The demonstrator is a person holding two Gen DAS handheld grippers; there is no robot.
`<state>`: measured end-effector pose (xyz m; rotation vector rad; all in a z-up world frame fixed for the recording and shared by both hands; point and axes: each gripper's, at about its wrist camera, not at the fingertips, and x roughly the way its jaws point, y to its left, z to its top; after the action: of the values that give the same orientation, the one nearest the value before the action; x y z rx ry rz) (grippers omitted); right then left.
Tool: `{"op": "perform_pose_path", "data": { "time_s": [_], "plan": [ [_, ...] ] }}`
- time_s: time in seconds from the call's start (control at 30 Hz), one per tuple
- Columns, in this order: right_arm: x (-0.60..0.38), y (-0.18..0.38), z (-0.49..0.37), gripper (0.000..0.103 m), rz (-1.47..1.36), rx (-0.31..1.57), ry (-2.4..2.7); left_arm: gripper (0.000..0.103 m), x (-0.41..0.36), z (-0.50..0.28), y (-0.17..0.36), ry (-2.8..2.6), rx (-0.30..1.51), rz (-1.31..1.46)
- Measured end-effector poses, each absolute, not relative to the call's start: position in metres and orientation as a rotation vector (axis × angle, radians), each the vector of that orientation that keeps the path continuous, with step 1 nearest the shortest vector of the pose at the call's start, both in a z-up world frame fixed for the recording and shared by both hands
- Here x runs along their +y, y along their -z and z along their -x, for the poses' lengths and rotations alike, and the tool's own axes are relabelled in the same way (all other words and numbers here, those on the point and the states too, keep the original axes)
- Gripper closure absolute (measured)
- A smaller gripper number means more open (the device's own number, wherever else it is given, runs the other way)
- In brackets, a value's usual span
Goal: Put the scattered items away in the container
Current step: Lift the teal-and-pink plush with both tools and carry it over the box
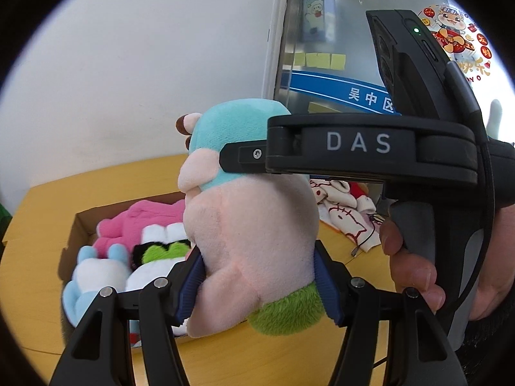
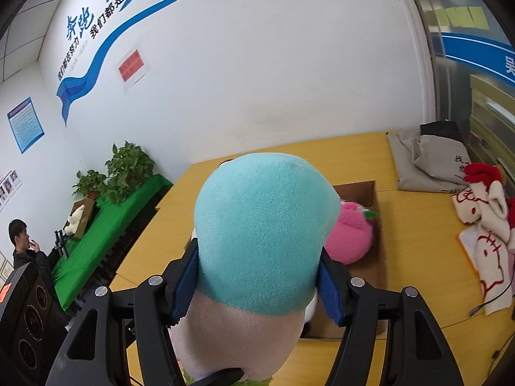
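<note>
Because the plush toy is bulky and soft, both tongs share it: the left tongs pinch its pink lower body near the green foot, the right tongs pinch its teal head, pads pressed into the fabric. Toy hangs clear of the counter, over the near edge of the cardboard box, likely for dropping in among the plush already there.

On the yellow surface a grey cloth bag lies near the far right corner. Left of the surface, potted plants stand on a green-covered bench, where a seated person faces it.
</note>
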<state>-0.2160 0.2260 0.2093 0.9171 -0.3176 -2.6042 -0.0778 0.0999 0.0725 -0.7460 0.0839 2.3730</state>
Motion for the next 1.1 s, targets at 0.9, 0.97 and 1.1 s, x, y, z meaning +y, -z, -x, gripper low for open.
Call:
{"op": "perform_pose_path", "data": {
  "time_s": [0.9, 0.97, 1.1],
  "plan": [
    [0.301, -0.043, 0.326, 0.033, -1.2, -0.458, 2.422, 0.038, 0.186, 0.172, 0.068, -2.351, 0.011, 1.126],
    [0.303, -0.05, 0.326, 0.033, -1.17, -0.449, 2.437, 0.038, 0.187, 0.175, 0.064, -2.359, 0.001, 1.106],
    [0.305, -0.045, 0.334, 0.03, -1.17, -0.457, 2.425, 0.037, 0.192, 0.185, 0.074, -2.378, 0.027, 1.137]
  ]
}}
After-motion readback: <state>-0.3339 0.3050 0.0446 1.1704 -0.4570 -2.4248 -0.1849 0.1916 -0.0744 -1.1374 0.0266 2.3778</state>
